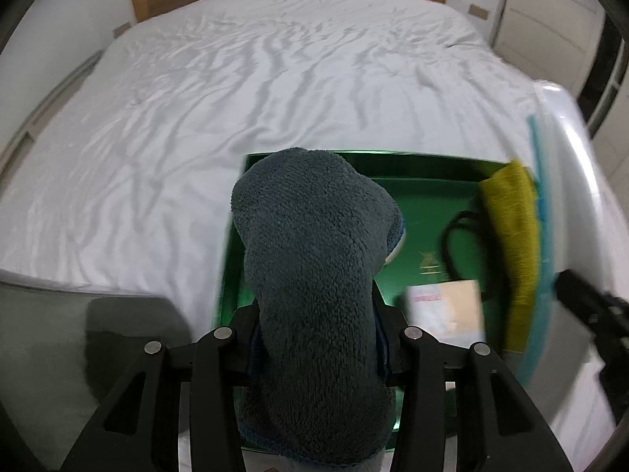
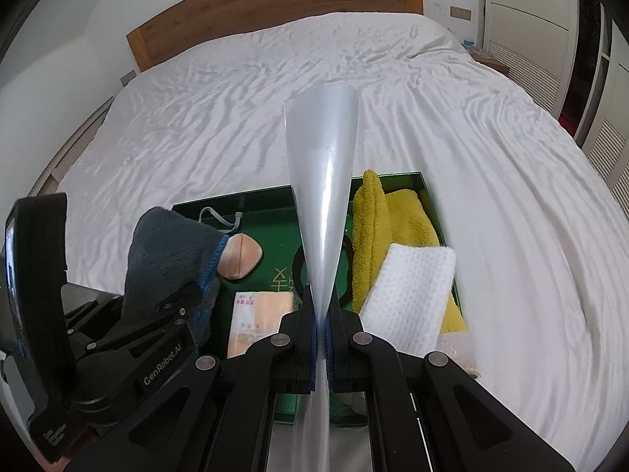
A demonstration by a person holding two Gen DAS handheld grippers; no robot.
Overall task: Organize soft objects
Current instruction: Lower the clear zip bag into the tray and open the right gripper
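The left claw [image 1: 314, 338] pinches a thick teal fleece cloth [image 1: 310, 267] between its fingers; the cloth bulges up and forward from the grip, hanging over the near left part of an open green box [image 1: 416, 165] that lies on the bed [image 1: 236, 98]. The right claw [image 2: 321, 326] is pressed together on a thin translucent plastic sheet [image 2: 322, 165], which fans upward out of the grip above the middle of the same box.

The step in hand looks like packing: the teal cloth is being brought down into the box, while the right claw holds the plastic sheet clear, or ready to go in. The next move probably calls for lowering the cloth onto a bare patch of the green floor and spreading the left claw to let it go.

Space is tight. A yellow towel [image 2: 393, 228] fills the right side with a white waffle-weave cloth [image 2: 409, 295] on top of it. A pinkish-tan padded item [image 2: 240, 255] sits just beyond the teal cloth, with a grey cord [image 2: 214, 216] behind it, and a pale printed packet [image 2: 259, 318] lies at the near edge. The plastic sheet hides the box's middle, so what lies there I cannot tell. The wooden headboard [image 2: 275, 11] stands well beyond.
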